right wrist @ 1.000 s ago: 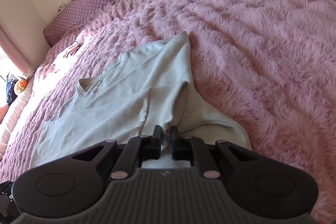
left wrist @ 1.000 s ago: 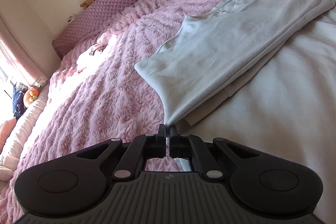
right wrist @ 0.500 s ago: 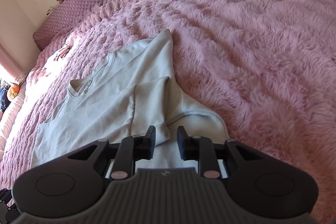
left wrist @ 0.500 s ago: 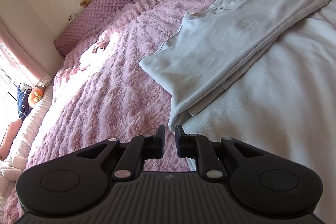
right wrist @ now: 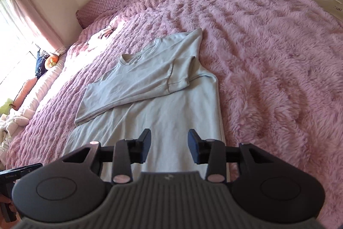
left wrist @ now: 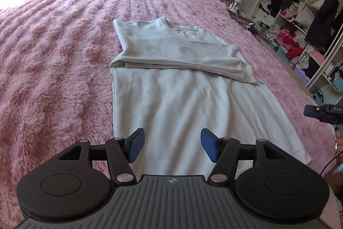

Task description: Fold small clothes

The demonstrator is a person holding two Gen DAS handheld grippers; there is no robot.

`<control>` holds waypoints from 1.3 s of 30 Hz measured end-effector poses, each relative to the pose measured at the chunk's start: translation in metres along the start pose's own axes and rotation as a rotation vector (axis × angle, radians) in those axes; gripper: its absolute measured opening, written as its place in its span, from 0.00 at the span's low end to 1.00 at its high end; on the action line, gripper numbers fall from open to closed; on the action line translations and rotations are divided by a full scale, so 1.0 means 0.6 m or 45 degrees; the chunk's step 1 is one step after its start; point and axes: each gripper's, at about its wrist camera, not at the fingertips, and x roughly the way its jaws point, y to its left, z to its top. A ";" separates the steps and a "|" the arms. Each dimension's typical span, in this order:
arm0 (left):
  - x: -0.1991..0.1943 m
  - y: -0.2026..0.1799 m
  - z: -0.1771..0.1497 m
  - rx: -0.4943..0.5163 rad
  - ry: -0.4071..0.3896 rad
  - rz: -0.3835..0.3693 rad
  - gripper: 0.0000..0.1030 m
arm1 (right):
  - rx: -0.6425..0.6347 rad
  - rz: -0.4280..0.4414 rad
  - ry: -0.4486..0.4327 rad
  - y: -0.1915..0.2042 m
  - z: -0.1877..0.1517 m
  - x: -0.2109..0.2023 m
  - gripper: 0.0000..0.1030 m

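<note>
soft pale shirt [left wrist: 188, 104], sleeves folded across, fluffy pink blanket [left wrist: 53, 53], possibly fleece

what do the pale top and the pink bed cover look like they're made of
Pale top: soft matte knit, probably cotton jersey or fleece; it lies in limp folds with a ribbed collar. Pink bed cover: long-pile plush, likely synthetic fleece; shaggy tufts in rippled rows.
</note>
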 end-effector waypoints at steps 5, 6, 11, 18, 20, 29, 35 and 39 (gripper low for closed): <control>-0.013 0.056 -0.044 -0.260 0.056 -0.137 0.69 | 0.005 -0.006 0.083 -0.039 -0.068 -0.047 0.34; -0.011 0.072 -0.053 -0.328 0.065 -0.163 0.69 | 0.017 -0.016 0.093 -0.050 -0.080 -0.055 0.34; 0.016 0.135 -0.079 -0.577 0.137 -0.227 0.68 | 0.080 -0.036 0.147 -0.089 -0.121 -0.068 0.34; 0.047 0.145 -0.088 -0.613 0.180 -0.227 0.68 | 0.160 -0.014 0.230 -0.114 -0.149 -0.048 0.35; 0.037 0.142 -0.091 -0.615 0.167 -0.220 0.68 | 0.143 -0.019 0.242 -0.110 -0.151 -0.043 0.35; 0.035 0.159 -0.124 -0.657 0.244 -0.195 0.68 | 0.143 0.016 0.285 -0.104 -0.146 -0.029 0.36; 0.068 0.160 -0.131 -0.740 0.273 -0.328 0.68 | 0.163 0.040 0.289 -0.099 -0.146 -0.017 0.46; 0.087 0.151 -0.125 -0.730 0.294 -0.349 0.68 | 0.175 0.055 0.279 -0.092 -0.141 -0.009 0.48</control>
